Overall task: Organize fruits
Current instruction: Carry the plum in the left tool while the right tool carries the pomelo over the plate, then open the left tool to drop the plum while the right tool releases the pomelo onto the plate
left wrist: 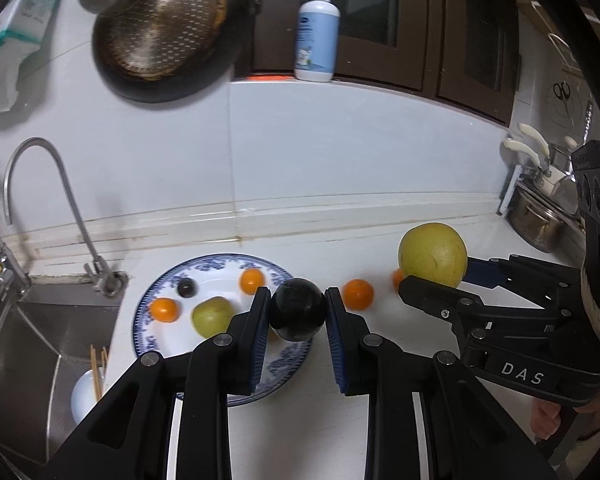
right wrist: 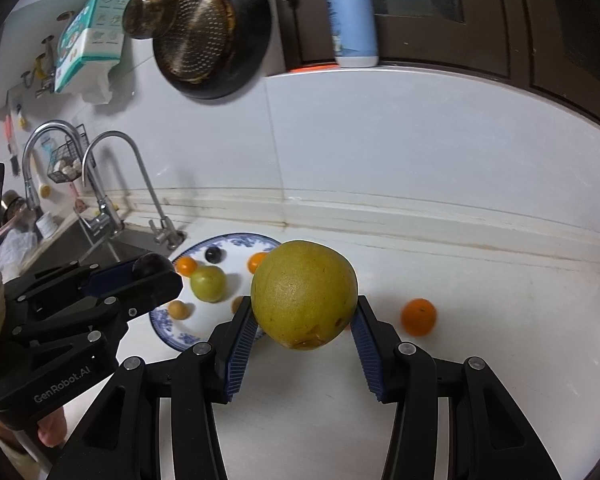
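The left gripper (left wrist: 298, 312) pinches a dark plum (left wrist: 298, 309) in its jaws at mid frame, above the plate (left wrist: 156, 300); it looks smooth and soft, so squeeze gently. The right gripper (right wrist: 304, 316) holds the big yellow fruit (right wrist: 304, 294) by its sides, jaws spread wide; it looks heavy and may slip.

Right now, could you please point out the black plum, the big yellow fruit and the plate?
black plum (left wrist: 298, 309): left wrist view, front face.
big yellow fruit (right wrist: 304, 294): right wrist view, middle.
plate (left wrist: 220, 261): left wrist view, far rim.

We find a home kitchen: a steel sink (left wrist: 40, 332) with a faucet (left wrist: 52, 200) at the counter's left edge, a pan (right wrist: 216, 36) hanging on the wall, pots (left wrist: 540, 216) at the right, and dark cabinets (left wrist: 420, 20).
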{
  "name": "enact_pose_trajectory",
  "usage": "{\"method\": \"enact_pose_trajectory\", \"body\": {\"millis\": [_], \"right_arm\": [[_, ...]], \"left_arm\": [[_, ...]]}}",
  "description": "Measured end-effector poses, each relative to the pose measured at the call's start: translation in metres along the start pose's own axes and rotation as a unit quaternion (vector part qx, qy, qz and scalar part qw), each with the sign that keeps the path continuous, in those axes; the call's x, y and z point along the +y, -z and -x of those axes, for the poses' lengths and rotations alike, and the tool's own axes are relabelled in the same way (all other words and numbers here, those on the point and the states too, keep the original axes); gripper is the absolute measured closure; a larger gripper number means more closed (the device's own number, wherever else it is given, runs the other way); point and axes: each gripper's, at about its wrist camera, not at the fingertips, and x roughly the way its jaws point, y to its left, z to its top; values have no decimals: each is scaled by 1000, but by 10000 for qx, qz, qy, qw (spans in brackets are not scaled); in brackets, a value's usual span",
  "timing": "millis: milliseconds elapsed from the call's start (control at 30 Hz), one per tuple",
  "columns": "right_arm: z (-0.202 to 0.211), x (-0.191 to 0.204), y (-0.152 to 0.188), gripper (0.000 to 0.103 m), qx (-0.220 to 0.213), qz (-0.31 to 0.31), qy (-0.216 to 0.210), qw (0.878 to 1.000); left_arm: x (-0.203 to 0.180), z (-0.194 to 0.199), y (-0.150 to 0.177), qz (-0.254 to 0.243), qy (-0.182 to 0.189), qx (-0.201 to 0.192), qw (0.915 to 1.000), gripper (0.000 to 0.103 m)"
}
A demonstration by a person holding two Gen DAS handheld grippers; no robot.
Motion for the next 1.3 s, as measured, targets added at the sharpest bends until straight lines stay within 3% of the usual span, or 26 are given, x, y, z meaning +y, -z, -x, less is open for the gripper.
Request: {"method": "enact_pose_trajectory", "body": {"millis": [633, 1300], "right_arm": [[-48, 50, -20, 54, 193, 270, -331, 9989], [-142, 54, -20, 54, 1007, 346, -274, 9939]], "left_arm": [[63, 0, 9, 315, -438, 87, 9985, 76], [111, -68, 23, 421, -661, 809, 9936, 76]]}}
